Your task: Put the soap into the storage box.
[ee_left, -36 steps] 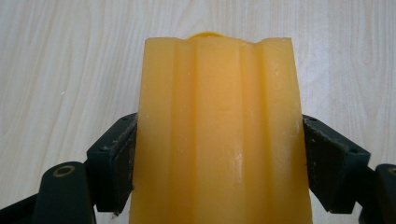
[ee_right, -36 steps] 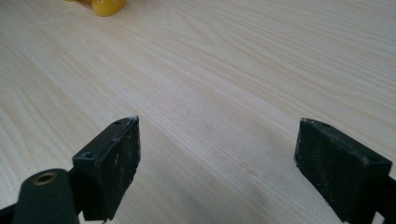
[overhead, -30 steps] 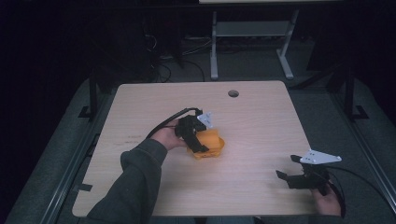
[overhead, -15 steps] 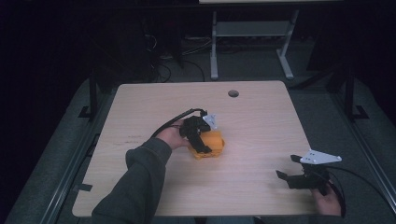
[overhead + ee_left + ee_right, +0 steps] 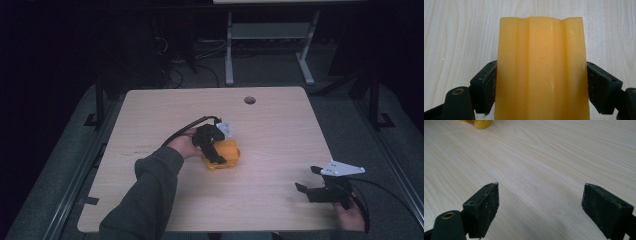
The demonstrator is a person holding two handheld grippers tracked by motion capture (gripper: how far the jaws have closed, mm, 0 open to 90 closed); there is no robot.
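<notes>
You have two tools in play and one orange block to work with. Your left tool [image 5: 216, 150] sits near the middle of the counter [image 5: 280, 130], and its two jaws are clamped on the orange block [image 5: 224, 154]. In the left gripper view the block [image 5: 541, 67] stands between the black jaws, each pad pressed flat against one of its long sides, with pale wood grain behind it. Three shallow ridges run along the face of the block that looks at the camera, and its far edge is slightly wavy. From above, the block rests on the counter, a little left of centre, with your left hand [image 5: 184, 145] just behind the tool and one cable looping away from it toward the far left.

Your right tool [image 5: 320, 192] lies near the front right corner of the counter, well apart from the block, with your right hand [image 5: 350, 215] at the counter's edge. Its jaws stand wide apart, and in the right gripper view bare wood shows between the two pads of the tool [image 5: 540, 202], which grip nothing. At the top left of that view a small part of the yellow-orange block [image 5: 482, 123] is in sight, far off.

One round hole [image 5: 249, 100] sits in the counter near its far edge.
</notes>
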